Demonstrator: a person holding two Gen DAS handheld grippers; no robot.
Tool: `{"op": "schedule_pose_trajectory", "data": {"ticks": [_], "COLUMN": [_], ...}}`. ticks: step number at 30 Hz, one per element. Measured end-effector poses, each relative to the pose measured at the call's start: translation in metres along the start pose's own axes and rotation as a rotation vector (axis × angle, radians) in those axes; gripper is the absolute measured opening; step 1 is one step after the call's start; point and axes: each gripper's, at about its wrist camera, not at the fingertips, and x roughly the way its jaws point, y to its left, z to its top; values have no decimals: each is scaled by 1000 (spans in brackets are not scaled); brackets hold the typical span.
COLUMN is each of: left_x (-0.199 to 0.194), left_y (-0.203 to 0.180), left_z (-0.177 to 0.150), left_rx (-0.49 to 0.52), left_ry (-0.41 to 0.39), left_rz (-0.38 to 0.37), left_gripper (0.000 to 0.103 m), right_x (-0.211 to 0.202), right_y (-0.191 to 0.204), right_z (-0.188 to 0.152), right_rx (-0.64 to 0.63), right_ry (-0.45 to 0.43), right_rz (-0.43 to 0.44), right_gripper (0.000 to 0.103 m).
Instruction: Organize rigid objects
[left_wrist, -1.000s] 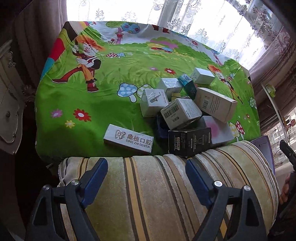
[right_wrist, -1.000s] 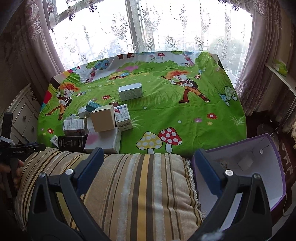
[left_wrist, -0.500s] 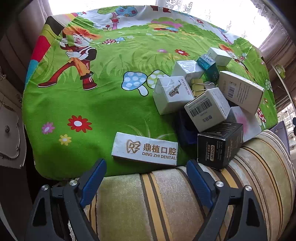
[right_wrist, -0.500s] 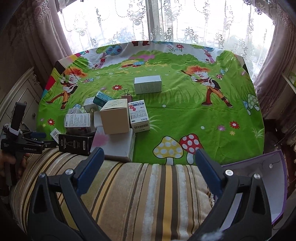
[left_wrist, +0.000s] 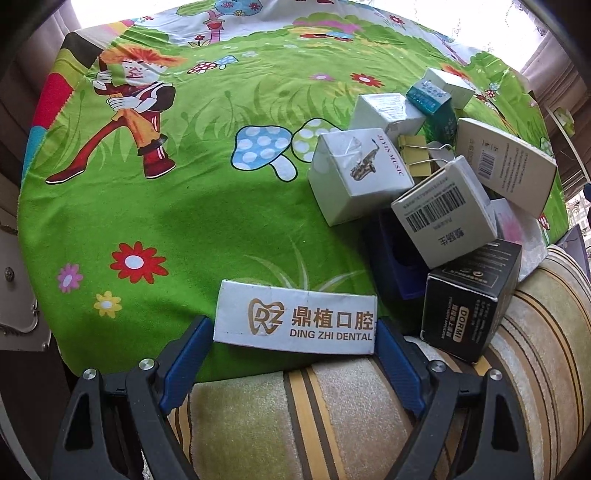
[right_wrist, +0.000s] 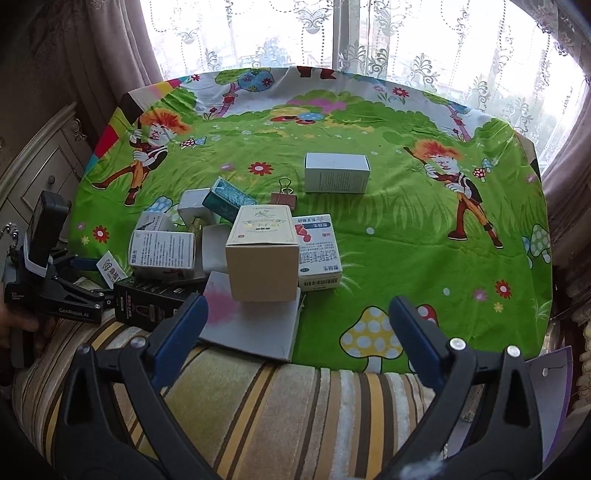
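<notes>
Left gripper (left_wrist: 293, 334) spread wide, blue fingers (left_wrist: 184, 354) on either side of the dental box (left_wrist: 295, 323), one at each short end, contact not clear, no squeeze visible. Box lies flat at the near edge of the green cartoon cloth (left_wrist: 166, 221), long axis running left-right across the view, printed face up, reads "DING ZHI DENTAL" with Chinese characters and a gold tooth logo. Just right of it a black box (left_wrist: 469, 295) marked "DORMI", leaning on the striped cushion (left_wrist: 332, 417). Behind that a white barcode box (left_wrist: 445, 218), tilted, resting on a dark blue tray (left_wrist: 395, 258); a white cube box (left_wrist: 360, 175) with a saxophone picture and "JIYIN MUSIC"; a yellow binder clip (left_wrist: 415, 155). Right gripper (right_wrist: 297, 319) also spread wide, holding nothing, above the cushion, pointing at a flat grey box (right_wrist: 255, 321) with a tan carton (right_wrist: 264, 254) standing on it.
</notes>
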Motion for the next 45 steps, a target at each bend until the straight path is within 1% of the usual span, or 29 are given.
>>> {"op": "schedule_pose_trajectory", "data": {"ticks": [2, 6, 12, 14, 21, 22, 24, 26, 28, 31, 38, 41, 45], "left_x": [0, 0, 2, -3, -13, -16, -20, -26, -34, -42, -70, -81, -95], "left_y": [0, -5, -7, -5, -7, -9, -10, -11, -11, -10, -5, -6, -17], "left_z": [-1, 0, 2, -3, -6, -7, -8, -9, -11, -13, -20, -22, -26], "left_rx": [6, 6, 0, -1, 1, 2, 4, 2, -4, -27, -83, -101, -101], "left_ry": [-7, -18, -33, -41, -74, -82, -100, -123, -141, -170, -269, -293, -326], "left_rz": [9, 13, 13, 16, 47, 56, 75, 100, 114, 132, 166, 153, 146], "left_gripper": [83, 83, 83, 83, 82, 82, 82, 82, 82, 82, 82, 82, 82], "right_x": [7, 20, 40, 48, 73, 75, 78, 82, 83, 76, 45, 32, 15], "right_y": [2, 7, 15, 17, 20, 21, 22, 23, 23, 21, 19, 15, 11], "right_z": [5, 15, 32, 37, 49, 50, 50, 48, 44, 39, 27, 22, 11], "right_rx": [0, -3, -13, -20, -48, -55, -65, -66, -62, -49, -29, -13, 6], "right_ry": [7, 19, 29, 36, 96, 99, 114, 136, 140, 123, 42, 11, -17], "right_rz": [8, 17, 5, 0, -25, -24, -27, -7, 4, 17, 49, 53, 57], "right_gripper": [99, 99, 99, 99, 99, 98, 88, 58, 56, 56, 56, 56, 56]}}
